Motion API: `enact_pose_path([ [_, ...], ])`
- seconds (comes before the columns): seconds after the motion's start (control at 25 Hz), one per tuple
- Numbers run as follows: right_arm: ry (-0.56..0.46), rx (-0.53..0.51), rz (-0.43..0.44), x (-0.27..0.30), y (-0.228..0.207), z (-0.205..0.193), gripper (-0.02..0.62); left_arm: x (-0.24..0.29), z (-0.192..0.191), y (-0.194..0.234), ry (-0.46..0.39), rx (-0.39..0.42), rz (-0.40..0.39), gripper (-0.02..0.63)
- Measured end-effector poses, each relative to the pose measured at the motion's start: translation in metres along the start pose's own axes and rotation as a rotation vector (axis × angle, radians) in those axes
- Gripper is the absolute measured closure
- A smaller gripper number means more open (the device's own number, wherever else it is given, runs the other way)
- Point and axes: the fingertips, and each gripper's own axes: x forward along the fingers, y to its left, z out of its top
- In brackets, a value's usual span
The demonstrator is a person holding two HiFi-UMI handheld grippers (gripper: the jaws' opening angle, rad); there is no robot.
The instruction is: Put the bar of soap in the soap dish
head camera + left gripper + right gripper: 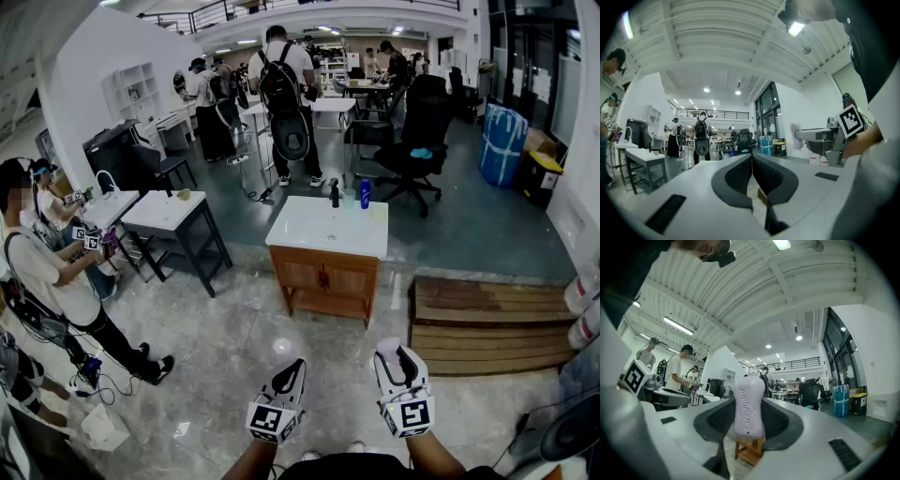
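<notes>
My right gripper (749, 417) points level and is shut on a pale lilac bar of soap (749, 409), which stands on end between the jaws with raised lettering facing the camera. In the head view the right gripper (400, 360) sits at the bottom, right of the left gripper (292, 371). The left gripper (752, 165) has its jaws pressed together with nothing between them. Ahead stands a wooden cabinet with a white sink top (309, 228), a black faucet (334, 193) and a blue bottle (365, 193). I cannot make out a soap dish.
A person (45, 272) with grippers stands at the left beside a dark table (173, 217). A low wooden pallet (487, 326) lies right of the cabinet. Further back are people with backpacks (281, 84), desks and a black office chair (417, 131).
</notes>
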Motion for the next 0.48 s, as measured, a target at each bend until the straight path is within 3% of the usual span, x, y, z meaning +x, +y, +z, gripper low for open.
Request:
enact_pose_path([
  [0.48, -0.002, 0.042, 0.021, 0.005, -0.011, -0.008, 0.410, 0.012, -0.010, -0.003, 0.050, 0.010, 0.011, 0.584],
])
